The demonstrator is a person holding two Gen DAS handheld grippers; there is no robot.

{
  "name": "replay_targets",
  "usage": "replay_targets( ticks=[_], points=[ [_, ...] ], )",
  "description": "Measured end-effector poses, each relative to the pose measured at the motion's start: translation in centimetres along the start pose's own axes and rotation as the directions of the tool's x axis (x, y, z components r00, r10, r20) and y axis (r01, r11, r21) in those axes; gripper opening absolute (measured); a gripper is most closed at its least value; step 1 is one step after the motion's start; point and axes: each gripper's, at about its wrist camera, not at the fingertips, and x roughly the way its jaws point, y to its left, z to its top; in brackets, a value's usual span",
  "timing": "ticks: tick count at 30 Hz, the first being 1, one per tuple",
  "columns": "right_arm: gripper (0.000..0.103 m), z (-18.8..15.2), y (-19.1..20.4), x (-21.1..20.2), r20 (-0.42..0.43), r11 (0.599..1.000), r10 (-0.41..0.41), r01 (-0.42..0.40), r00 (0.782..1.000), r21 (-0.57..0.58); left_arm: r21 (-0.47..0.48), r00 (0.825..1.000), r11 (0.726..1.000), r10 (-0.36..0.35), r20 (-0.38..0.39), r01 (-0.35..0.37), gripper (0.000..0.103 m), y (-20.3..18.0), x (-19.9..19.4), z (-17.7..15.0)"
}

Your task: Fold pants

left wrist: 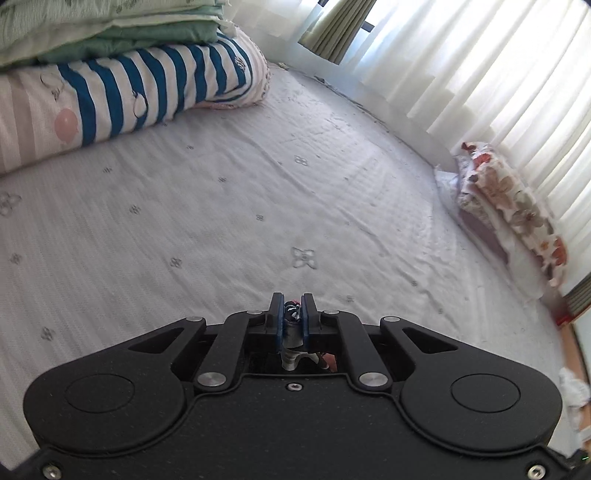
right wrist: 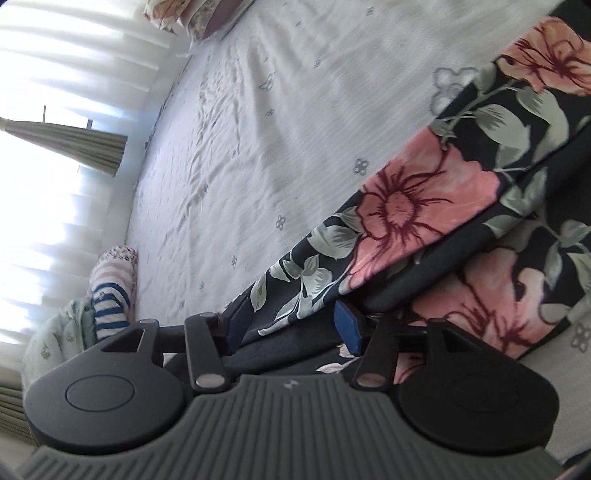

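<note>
The pants (right wrist: 406,206) are dark fabric with big pink flowers and grey-green leaves, lying in a long band across the white bed sheet (right wrist: 258,129) in the right wrist view. My right gripper (right wrist: 288,317) stands open at the band's near end; the cloth edge runs between its blue pads without being pressed. In the left wrist view my left gripper (left wrist: 291,302) is shut on a small bunch of the pants cloth (left wrist: 291,314), pinched between its blue pads above the sheet (left wrist: 258,203). The rest of the pants is hidden under that gripper's body.
A blue-striped pillow (left wrist: 147,85) with folded green blankets (left wrist: 92,33) on top lies at the far left of the bed. A floral pillow (left wrist: 509,199) sits along the right edge below white curtains (left wrist: 480,55). Bare sheet stretches ahead of the left gripper.
</note>
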Motion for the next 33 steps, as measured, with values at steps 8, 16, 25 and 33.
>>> replay_targets(
  ticks=[8, 16, 25, 33],
  points=[
    [0.068, -0.5, 1.0, 0.7, 0.016, 1.000, -0.019, 0.019, 1.000, 0.001, 0.112, 0.993, 0.993, 0.053, -0.102, -0.041, 0.039, -1.7, 2.6, -2.5],
    [0.068, -0.7, 2.4, 0.7, 0.052, 0.992, -0.092, 0.096, 0.994, -0.079, 0.234, 0.990, 0.970, -0.029, -0.137, 0.061, 0.061, -9.2, 5.2, -5.7],
    [0.067, -0.1, 1.8, -0.1, 0.081, 0.985, -0.131, 0.139, 0.988, -0.098, 0.173, 0.966, 0.985, 0.056, -0.251, -0.012, 0.078, -11.6, 12.0, -8.5],
    [0.066, 0.1, 1.0, -0.9, 0.094, 0.987, -0.128, 0.136, 0.987, -0.083, 0.150, 0.977, 0.987, 0.093, -0.191, -0.064, 0.001, -11.8, 12.9, -8.2]
  ],
)
